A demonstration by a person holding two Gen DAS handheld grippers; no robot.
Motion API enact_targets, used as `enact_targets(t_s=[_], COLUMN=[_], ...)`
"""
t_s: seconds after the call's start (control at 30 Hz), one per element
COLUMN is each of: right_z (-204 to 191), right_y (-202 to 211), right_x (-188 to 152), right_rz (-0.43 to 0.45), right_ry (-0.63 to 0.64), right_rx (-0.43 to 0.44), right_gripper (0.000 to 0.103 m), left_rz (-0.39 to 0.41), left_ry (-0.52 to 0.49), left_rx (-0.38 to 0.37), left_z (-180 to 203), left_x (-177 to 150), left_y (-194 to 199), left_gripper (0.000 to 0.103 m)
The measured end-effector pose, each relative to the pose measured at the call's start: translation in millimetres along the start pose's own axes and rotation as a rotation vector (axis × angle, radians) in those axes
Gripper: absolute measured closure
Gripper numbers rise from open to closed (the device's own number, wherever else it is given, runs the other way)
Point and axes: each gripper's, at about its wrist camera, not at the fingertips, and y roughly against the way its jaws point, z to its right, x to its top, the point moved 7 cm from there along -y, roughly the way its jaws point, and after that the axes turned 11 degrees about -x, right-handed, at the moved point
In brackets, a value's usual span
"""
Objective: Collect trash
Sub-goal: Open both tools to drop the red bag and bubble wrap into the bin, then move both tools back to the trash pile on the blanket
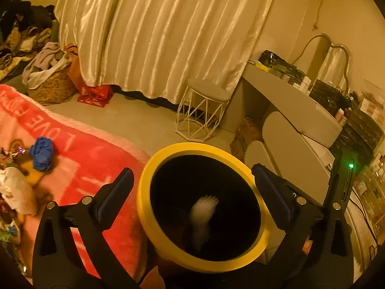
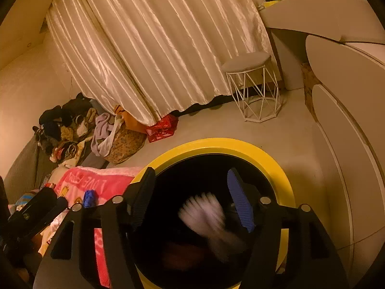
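Satin curtains (image 1: 156, 31) hang in glossy vertical folds behind a white wire-frame stool (image 1: 202, 110) with a round padded top, standing on a pale floor. Beside me a fuzzy pink blanket (image 1: 91, 159) carries a crumpled blue wad (image 1: 42, 153) and other wrappers at its far left edge.

Below both claws I see the bin (image 1: 168, 151): round, a smooth yellow rim around a black interior, its mouth facing up at me. A pale, ribbed piece of trash (image 1: 203, 214) is inside the bin's mouth, motion-blurred; its long axis runs roughly down into the bin in the left view, slanted in the right view. I cannot tell its material.

My left gripper (image 1: 192, 180) stands released, its ridged pads spread wide either side of the rim, touching nothing. My right gripper (image 2: 192, 187) is also released, its blue ribbed pad (image 2: 240, 202) clear of the trash (image 2: 204, 214), over the bin (image 2: 284, 168).
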Motion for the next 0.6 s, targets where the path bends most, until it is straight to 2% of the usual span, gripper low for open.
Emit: enact_targets(t_s=[0.3,0.6], right_z=[-29.9,-61.2], right_y=[11.9,23.7], right_x=[-3.5,-8.5], right_rz=[0.048,0.067], right_ry=[0.107,0.173], right_rx=[0.001,0.039], right_gripper=[0.028,0.024], left_rz=[0.028,0.073], left_ry=[0.028,0.037], left_rx=[0.046,0.11], left_z=[-17.2,-36.9], left_x=[-2.0,0.6], left_y=[25.1,56.6], left_gripper=[0.01,0.01])
